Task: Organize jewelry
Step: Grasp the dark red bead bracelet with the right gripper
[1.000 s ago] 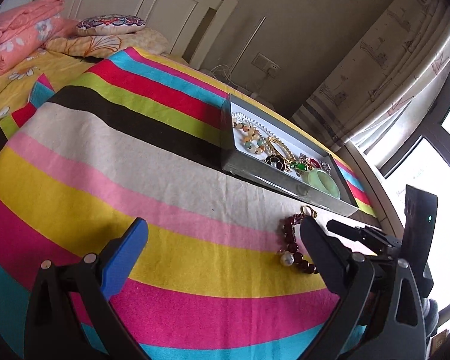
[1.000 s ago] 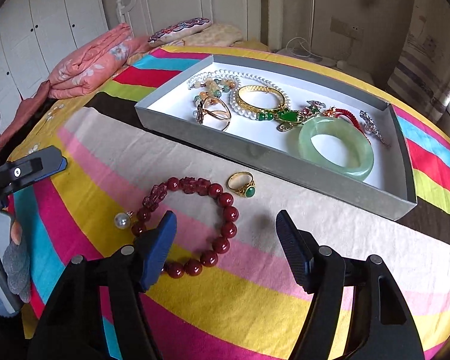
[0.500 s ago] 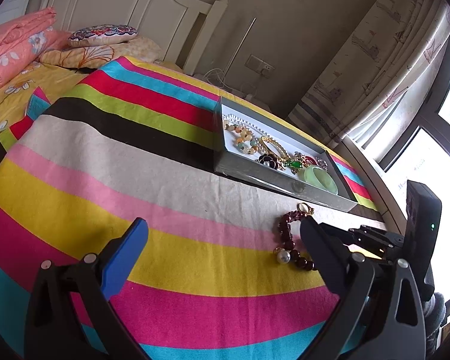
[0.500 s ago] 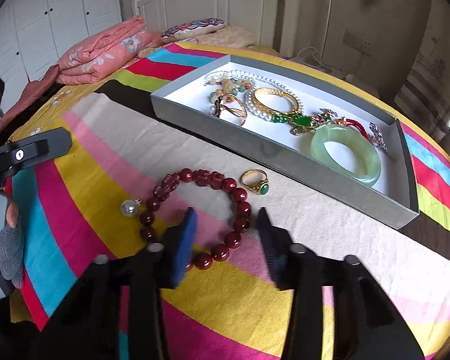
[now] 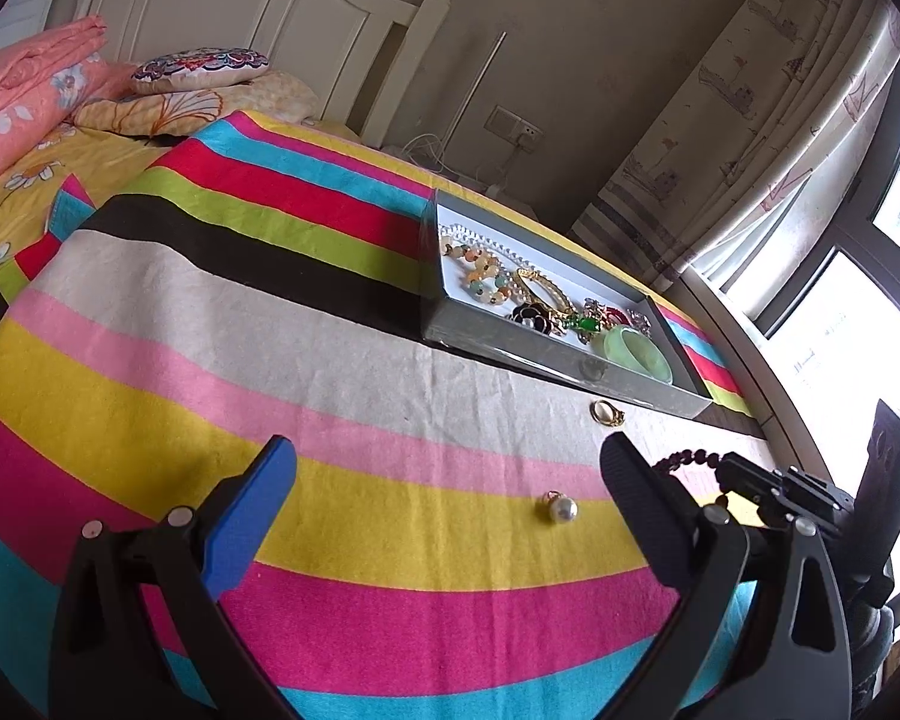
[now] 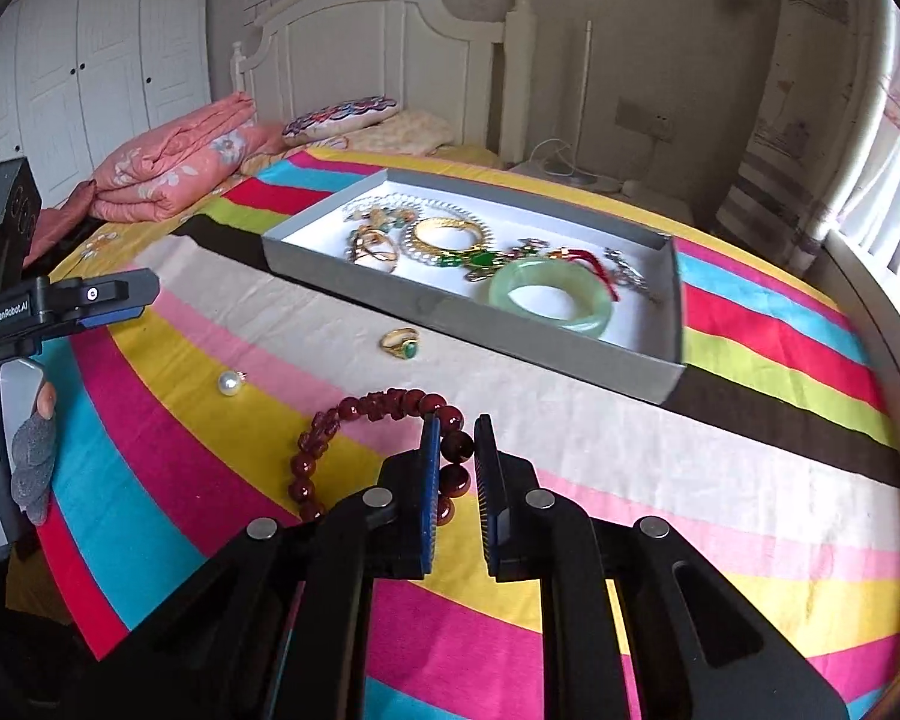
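My right gripper (image 6: 455, 432) is shut on the dark red bead bracelet (image 6: 354, 414) and holds it lifted above the striped cloth; the bracelet hangs to the left of the jaws. A gold ring with a green stone (image 6: 401, 343) and a loose pearl (image 6: 229, 383) lie on the cloth. The grey jewelry tray (image 6: 426, 307) behind them holds a jade bangle (image 6: 549, 297), a gold bangle and several other pieces. My left gripper (image 5: 447, 468) is open and empty over the cloth, with the pearl (image 5: 561, 507) and the ring (image 5: 606, 413) ahead to the right.
The striped cloth (image 5: 240, 324) covers a bed. A folded pink quilt (image 6: 168, 168) and pillows lie by the white headboard (image 6: 378, 48). A curtain and window are on the right. The right gripper shows at the right edge of the left wrist view (image 5: 786, 492).
My right gripper has closed on the red bracelet and lifted it. The pearl now lies apart from the bracelet. The left gripper has stayed open and shifted a little.
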